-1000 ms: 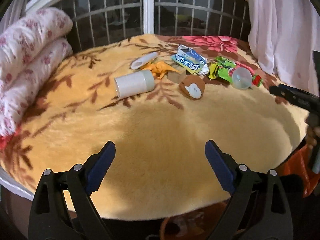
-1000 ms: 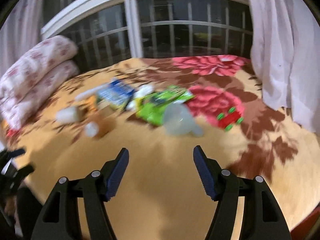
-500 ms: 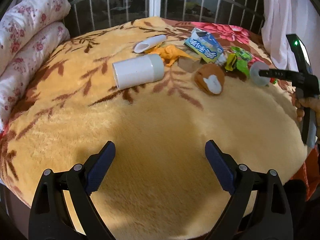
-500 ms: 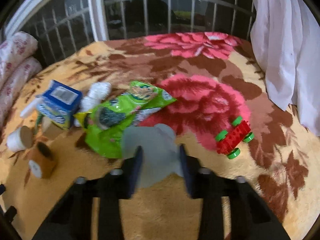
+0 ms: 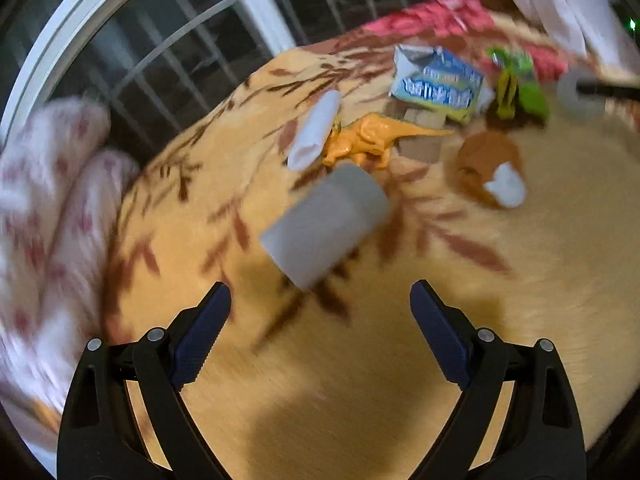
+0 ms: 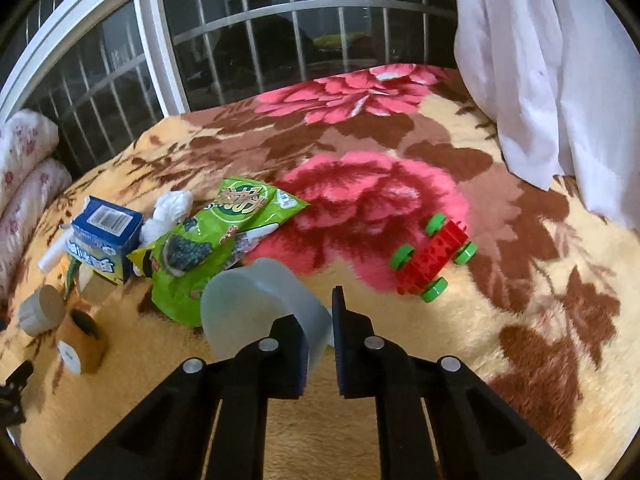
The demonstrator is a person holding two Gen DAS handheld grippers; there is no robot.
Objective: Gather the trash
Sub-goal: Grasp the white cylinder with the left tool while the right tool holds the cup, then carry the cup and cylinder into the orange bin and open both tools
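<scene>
Your right hand-held gripper (image 6: pixel 320 344) is clamped on the translucent plastic cup (image 6: pixel 256 304) over the blanket (image 6: pixel 500 328); lift and bin it. Your left hand-held gripper (image 5: pixel 320 312) (jaws apart) faces the white tube (image 5: pixel 326 222) at 12 o'clock; advance, then close.

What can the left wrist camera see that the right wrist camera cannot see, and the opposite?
Only the left wrist view shows the orange toy dinosaur and the open left gripper. Only the right wrist view shows the red toy car and the crumpled white tissue. Both show the translucent cup held by the right gripper, the blue carton, the green snack bag and the white cylinder.
</scene>
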